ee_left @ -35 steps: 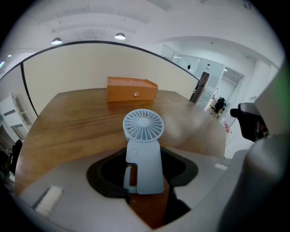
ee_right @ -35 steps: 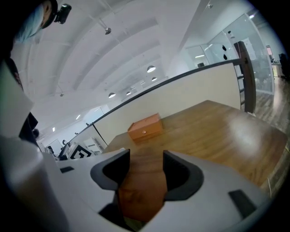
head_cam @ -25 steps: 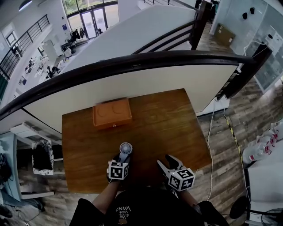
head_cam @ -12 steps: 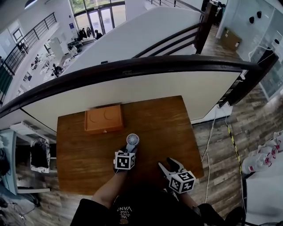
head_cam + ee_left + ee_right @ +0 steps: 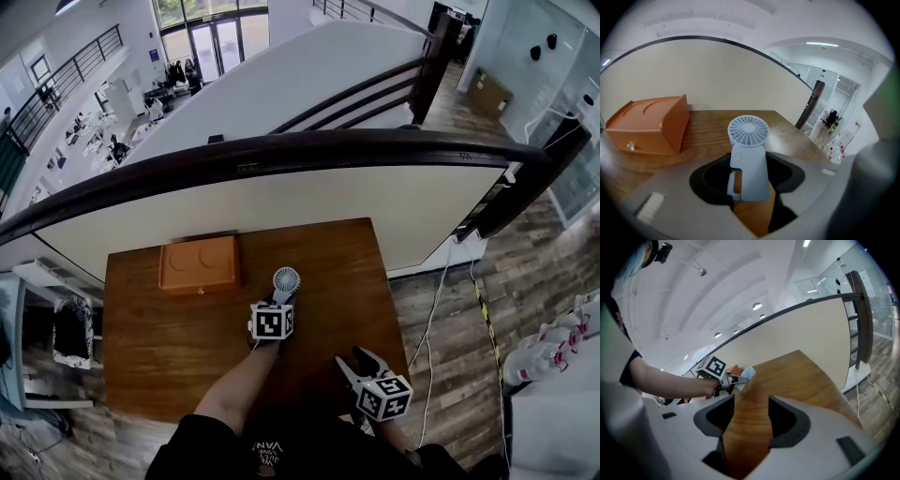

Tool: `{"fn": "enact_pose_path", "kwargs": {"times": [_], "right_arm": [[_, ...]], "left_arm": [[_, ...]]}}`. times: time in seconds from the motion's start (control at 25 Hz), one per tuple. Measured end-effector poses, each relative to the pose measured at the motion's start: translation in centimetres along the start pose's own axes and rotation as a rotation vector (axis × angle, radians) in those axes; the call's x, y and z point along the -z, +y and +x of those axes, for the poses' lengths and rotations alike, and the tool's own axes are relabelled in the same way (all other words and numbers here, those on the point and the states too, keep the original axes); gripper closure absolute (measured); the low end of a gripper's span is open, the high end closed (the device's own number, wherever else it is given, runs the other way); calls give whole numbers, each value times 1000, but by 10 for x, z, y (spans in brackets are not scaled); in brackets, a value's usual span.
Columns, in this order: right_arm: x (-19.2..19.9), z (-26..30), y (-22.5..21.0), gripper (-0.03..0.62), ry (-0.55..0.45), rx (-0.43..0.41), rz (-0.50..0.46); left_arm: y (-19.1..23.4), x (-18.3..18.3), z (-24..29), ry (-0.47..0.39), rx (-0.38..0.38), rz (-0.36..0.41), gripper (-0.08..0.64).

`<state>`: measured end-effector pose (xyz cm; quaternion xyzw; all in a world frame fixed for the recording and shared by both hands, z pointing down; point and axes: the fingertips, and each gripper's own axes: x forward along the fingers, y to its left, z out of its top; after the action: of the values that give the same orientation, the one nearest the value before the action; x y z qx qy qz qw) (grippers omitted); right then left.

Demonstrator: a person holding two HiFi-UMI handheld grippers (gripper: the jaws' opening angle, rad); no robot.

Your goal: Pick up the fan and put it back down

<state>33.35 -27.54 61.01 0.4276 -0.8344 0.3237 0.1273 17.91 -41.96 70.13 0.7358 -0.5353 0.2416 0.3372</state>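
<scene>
A pale blue handheld fan (image 5: 286, 279) sits in my left gripper (image 5: 279, 300), which is shut on its handle over the middle of the wooden table (image 5: 337, 272). In the left gripper view the fan (image 5: 748, 132) stands between the jaws, round grille pointing away, and the left gripper (image 5: 748, 177) clamps its body. My right gripper (image 5: 354, 362) hovers near the table's front edge, open and holding nothing. In the right gripper view the right gripper (image 5: 751, 417) frames bare wood, with the fan (image 5: 746, 372) farther off to the left.
An orange box (image 5: 197, 264) stands at the table's far left, seen close by as the orange box (image 5: 649, 124) in the left gripper view. A dark curved railing (image 5: 281, 155) and a cream wall run behind the table. Wood flooring with a cable lies to the right.
My left gripper has carried the fan away from the front edge toward the middle and far side of the table, nearer the orange box. The right gripper has stayed near the front edge.
</scene>
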Motion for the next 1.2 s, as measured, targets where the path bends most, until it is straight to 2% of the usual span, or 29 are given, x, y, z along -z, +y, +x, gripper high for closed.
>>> {"fn": "enact_pose_path", "kwargs": {"times": [0.32,0.44,0.64,0.92,1.2], "right_arm": [[0,-3,-33,393,4,41,43],[1,0,-42,393,13,51,60],[-1,5,-55,392,17,70,80],[-3,18,-66,391,36,77,94],[-5,35,-61,393,53,51,97]], "left_arm": [[-22,-49,45,-25,1,-6,337],[-22,-62,64,-34,-5,-52,337],[-14,-67,88,-38,-50,-154,337],[-3,-68,101,-55,-114,-181,337],[-6,-70,106,-86,-92,-203,331]]}}
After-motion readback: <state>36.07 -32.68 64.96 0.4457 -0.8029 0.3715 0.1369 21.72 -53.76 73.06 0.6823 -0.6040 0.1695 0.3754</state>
